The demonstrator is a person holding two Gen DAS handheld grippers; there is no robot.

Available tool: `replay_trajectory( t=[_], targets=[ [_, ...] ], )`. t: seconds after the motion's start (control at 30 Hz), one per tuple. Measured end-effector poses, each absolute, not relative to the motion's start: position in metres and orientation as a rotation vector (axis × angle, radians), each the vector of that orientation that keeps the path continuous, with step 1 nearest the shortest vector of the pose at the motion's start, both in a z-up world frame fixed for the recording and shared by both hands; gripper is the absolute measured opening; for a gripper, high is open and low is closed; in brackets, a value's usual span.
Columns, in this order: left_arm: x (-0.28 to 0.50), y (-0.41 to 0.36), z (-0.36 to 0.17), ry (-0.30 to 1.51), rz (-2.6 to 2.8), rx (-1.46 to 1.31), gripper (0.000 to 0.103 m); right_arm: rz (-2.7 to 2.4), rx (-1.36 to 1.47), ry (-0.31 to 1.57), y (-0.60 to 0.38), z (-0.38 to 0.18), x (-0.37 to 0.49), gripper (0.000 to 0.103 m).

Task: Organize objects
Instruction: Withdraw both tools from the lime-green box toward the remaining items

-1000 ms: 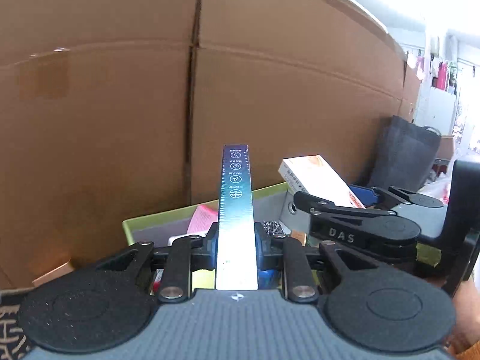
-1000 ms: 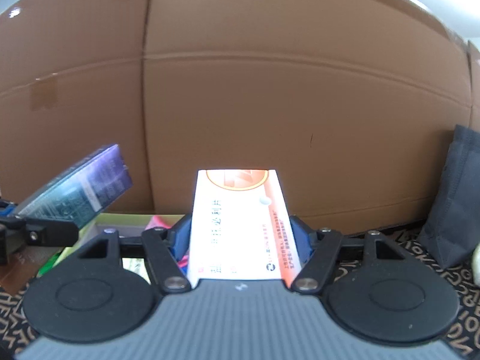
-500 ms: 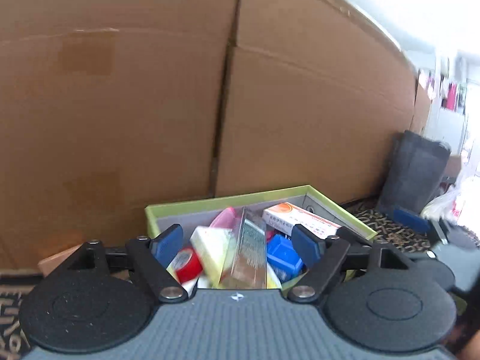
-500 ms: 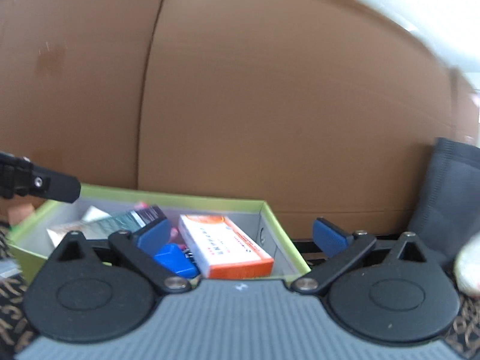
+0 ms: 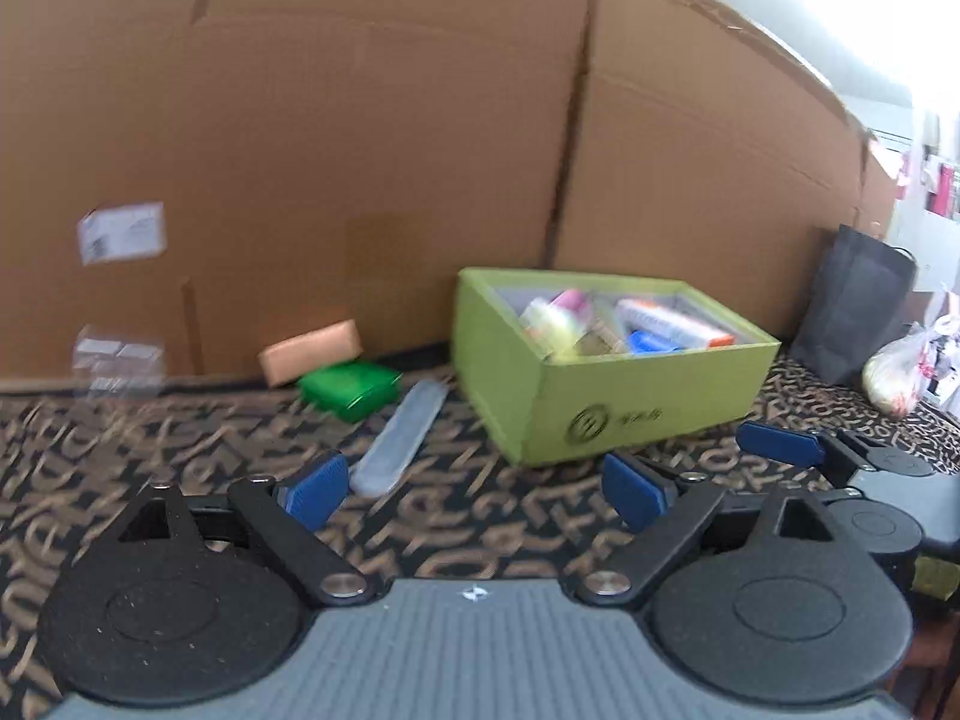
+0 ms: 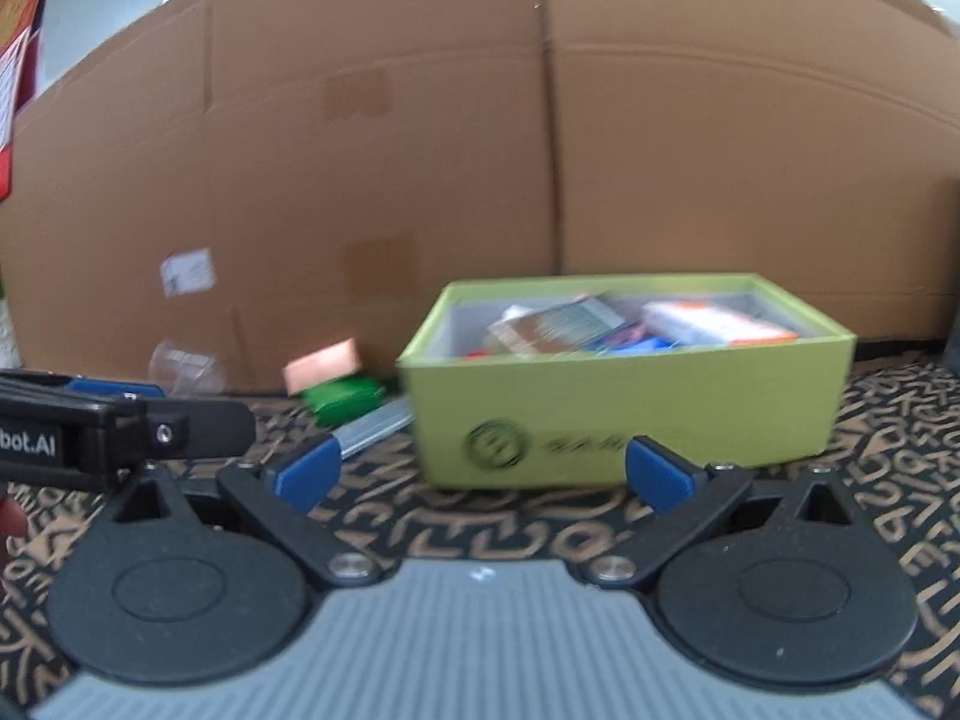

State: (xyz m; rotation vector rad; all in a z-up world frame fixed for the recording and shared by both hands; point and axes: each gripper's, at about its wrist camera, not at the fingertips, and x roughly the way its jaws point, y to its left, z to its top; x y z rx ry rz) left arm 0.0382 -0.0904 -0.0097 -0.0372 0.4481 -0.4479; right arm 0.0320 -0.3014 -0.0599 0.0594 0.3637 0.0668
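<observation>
A lime-green box (image 5: pixel 624 414) (image 6: pixel 624 414) stands on the patterned carpet, filled with several items, among them a white-and-orange carton (image 5: pixel 672 324) (image 6: pixel 720 324) and a dark slim carton (image 6: pixel 558 324). My left gripper (image 5: pixel 474 492) is open and empty, pulled back from the box. My right gripper (image 6: pixel 480 474) is open and empty in front of the box. On the carpet left of the box lie a clear long case (image 5: pixel 402 438) (image 6: pixel 372 426), a green case (image 5: pixel 351 387) (image 6: pixel 345 396) and a tan block (image 5: pixel 312 351) (image 6: pixel 321 366).
A tall cardboard wall (image 5: pixel 360 150) (image 6: pixel 480 150) stands behind everything. A clear plastic container (image 5: pixel 117 360) (image 6: pixel 186 366) sits far left. A dark bag (image 5: pixel 852 306) and a plastic bag (image 5: pixel 897 372) are at the right. The other gripper shows at each view's edge.
Both grippers let go of their cartons into the green box, opened, and drew back from it. The views are lower and farther away, showing the carpet and loose items.
</observation>
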Motion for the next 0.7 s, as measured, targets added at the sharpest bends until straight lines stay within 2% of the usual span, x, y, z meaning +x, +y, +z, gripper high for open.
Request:
replay_trajectory(
  t=[0.37, 0.57, 0.7],
  targets=[
    [0.041, -0.015, -0.022, 0.502, -0.273, -0.124, 0.098, 0.173, 0.050, 0.467, -0.233, -0.070, 0.037, 0.103],
    [0.058, 0.013, -0.026, 0.527, -0.206, -0.146, 0.098, 0.138, 0.021, 0.532, -0.193, -0.075, 0.088, 0.103],
    [0.068, 0.027, -0.027, 0.518, -0.176, -0.159, 0.098, 0.104, 0.004, 0.566, -0.177, -0.082, 0.133, 0.097]
  ],
)
